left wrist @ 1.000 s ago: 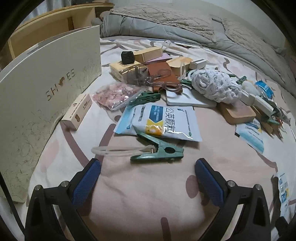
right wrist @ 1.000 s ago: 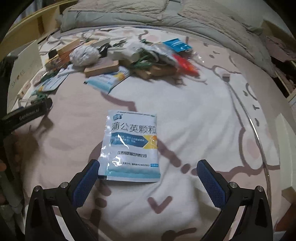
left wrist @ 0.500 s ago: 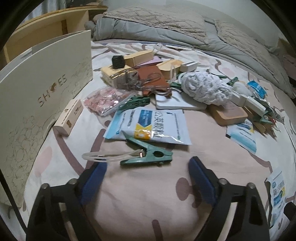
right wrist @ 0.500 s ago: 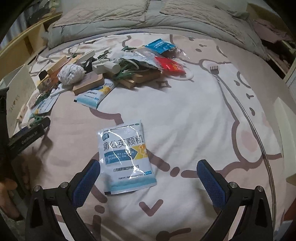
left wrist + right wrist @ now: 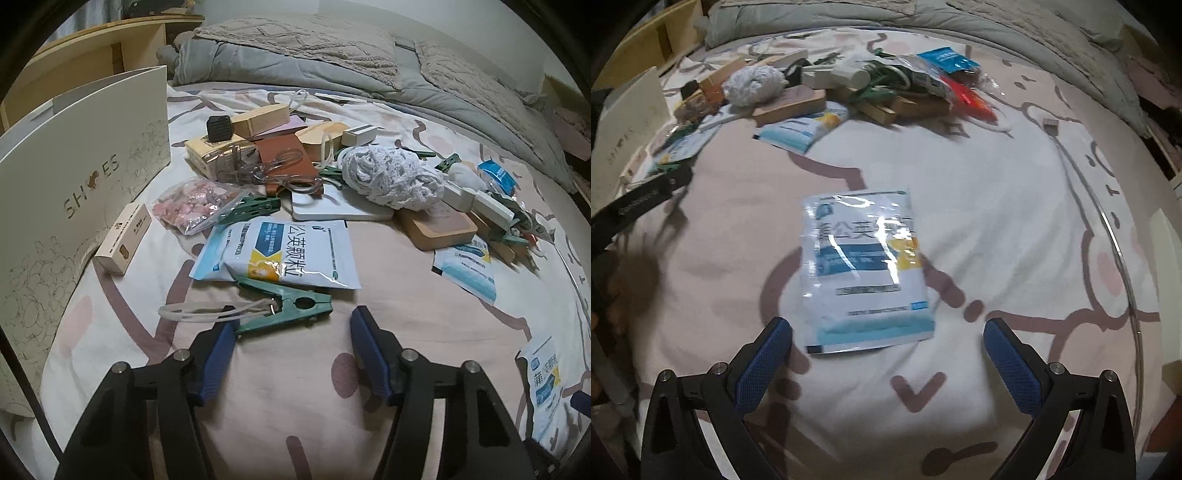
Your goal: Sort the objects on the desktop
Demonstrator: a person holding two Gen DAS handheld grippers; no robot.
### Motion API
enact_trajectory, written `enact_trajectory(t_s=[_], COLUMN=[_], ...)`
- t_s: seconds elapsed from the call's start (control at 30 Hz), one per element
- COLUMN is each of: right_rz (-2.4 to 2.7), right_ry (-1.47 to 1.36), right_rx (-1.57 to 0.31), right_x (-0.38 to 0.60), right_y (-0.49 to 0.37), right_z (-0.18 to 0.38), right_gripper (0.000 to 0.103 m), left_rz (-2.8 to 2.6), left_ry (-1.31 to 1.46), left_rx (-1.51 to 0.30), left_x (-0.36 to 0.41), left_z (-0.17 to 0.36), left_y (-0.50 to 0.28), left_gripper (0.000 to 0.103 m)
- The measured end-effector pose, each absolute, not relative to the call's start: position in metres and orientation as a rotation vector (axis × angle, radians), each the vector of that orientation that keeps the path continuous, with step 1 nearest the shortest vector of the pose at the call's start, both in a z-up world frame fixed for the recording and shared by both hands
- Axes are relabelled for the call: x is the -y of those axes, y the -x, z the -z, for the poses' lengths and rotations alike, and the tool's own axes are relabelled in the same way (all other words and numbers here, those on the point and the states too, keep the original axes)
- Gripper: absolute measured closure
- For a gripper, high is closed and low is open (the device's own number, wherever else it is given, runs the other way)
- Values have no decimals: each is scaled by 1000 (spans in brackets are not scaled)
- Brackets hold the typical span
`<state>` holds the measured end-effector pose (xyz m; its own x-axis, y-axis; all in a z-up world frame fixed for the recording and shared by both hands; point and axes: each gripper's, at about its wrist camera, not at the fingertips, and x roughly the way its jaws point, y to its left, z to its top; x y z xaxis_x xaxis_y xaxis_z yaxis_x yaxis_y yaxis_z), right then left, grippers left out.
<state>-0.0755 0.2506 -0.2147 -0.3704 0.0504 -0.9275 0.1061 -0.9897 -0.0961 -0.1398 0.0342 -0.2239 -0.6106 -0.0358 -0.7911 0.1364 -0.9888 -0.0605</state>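
A green plastic clip (image 5: 291,302) with a clear loop (image 5: 199,314) on its end lies on the pink patterned bedsheet. My left gripper (image 5: 291,326) hovers right at it, jaws closing. The left fingertip (image 5: 221,339) is by the clip's lower handle and the right fingertip stands apart, so the pads do not press on it. A blue and white sachet (image 5: 280,251) lies just behind the clip. In the right wrist view a similar sachet (image 5: 864,269) lies flat alone. My right gripper (image 5: 886,332) is open, the sachet's near edge between its fingertips.
A cream shoe box (image 5: 74,166) stands at the left with a small carton (image 5: 123,238) beside it. Behind the clip lies a pile: a bag of pink bits (image 5: 192,203), a white yarn ball (image 5: 391,177), wooden blocks (image 5: 436,225). A grey blanket (image 5: 332,55) lies beyond.
The left gripper's jaws have narrowed from wide open toward the green clip, which lies where it was. The right gripper stays wide open over its sachet, with only a slight shift of view.
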Motion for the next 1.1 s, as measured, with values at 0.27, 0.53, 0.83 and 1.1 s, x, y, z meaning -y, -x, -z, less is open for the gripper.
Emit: enact_trajectory(t_s=[0.27,0.53,0.83,1.1], right_rz=[2687,2757,2684,2695], right_ry=[-1823,-1856,-1754,-1747], right_rx=[-198,-66,190,467], right_x=[-278,-307,-295,-289], right_y=[82,87,88,108], right_z=[211,202,193,203], right_gripper=[0,0,0,0], left_rz=[2740,2750,2751,2752], left_ry=[-1333,-1333,-1343,-1360], left_rx=[-183,-204,-234,-222], left_x=[-33,-32,-30,-34], left_z=[223,222,221,220], left_y=[138,136,134,127], left_gripper=[50,62,62,39])
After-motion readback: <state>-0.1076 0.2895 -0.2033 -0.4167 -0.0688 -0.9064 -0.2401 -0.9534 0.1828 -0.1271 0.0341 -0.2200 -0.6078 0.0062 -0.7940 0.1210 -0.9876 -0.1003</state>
